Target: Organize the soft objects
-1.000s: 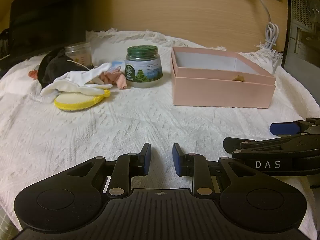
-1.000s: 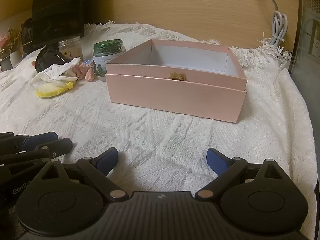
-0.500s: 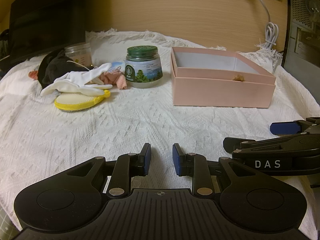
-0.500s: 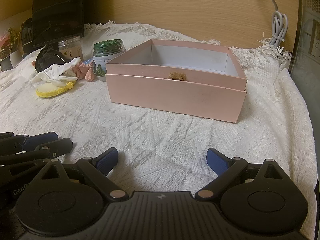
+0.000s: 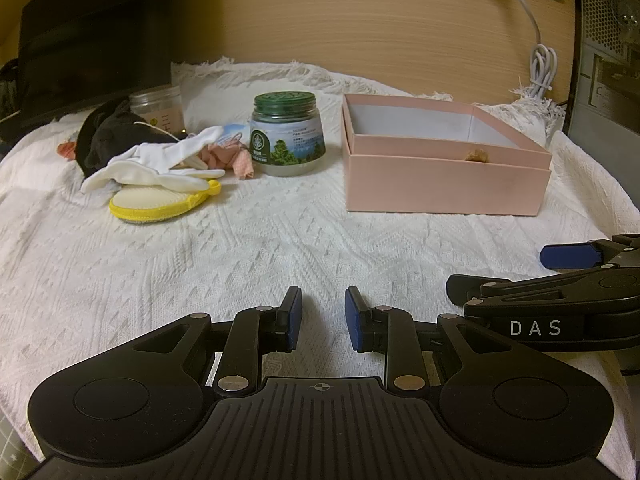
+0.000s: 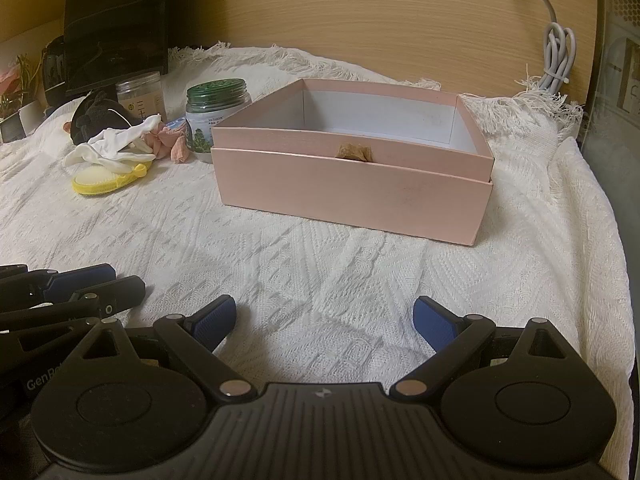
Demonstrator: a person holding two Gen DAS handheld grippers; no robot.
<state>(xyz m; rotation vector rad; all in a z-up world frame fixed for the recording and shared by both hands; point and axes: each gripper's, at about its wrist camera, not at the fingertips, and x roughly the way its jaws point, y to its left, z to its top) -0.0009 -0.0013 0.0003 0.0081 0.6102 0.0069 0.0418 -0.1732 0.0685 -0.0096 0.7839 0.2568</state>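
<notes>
1. Left tool: held low over the white knitted cloth; its blue-padded fingers are set at a narrow gap, and nothing is gripped between them.
2. Right tool: held low beside the left tool, fingers spread wide, nothing gripped. Its blue finger tip is seen at the right edge of the left wrist view.
3. White knitted cloth: spread over the tabletop, fringed at the far edge.
4. Pink box: placed on the cloth ahead of the right tool, open at the top, white inside. A small tan soft item is seen just over its near wall.
5. Green-lidded jar: stood upright just left of the pink box.
6. Pile of soft objects, left of the jar: a white glove laid over a yellow-edged pad; pink fabric pieces between glove and jar; a black soft item behind the glove.
7. Clear jar: stood behind the pile.
8. White cable: coiled against the wooden wall, far right.
</notes>
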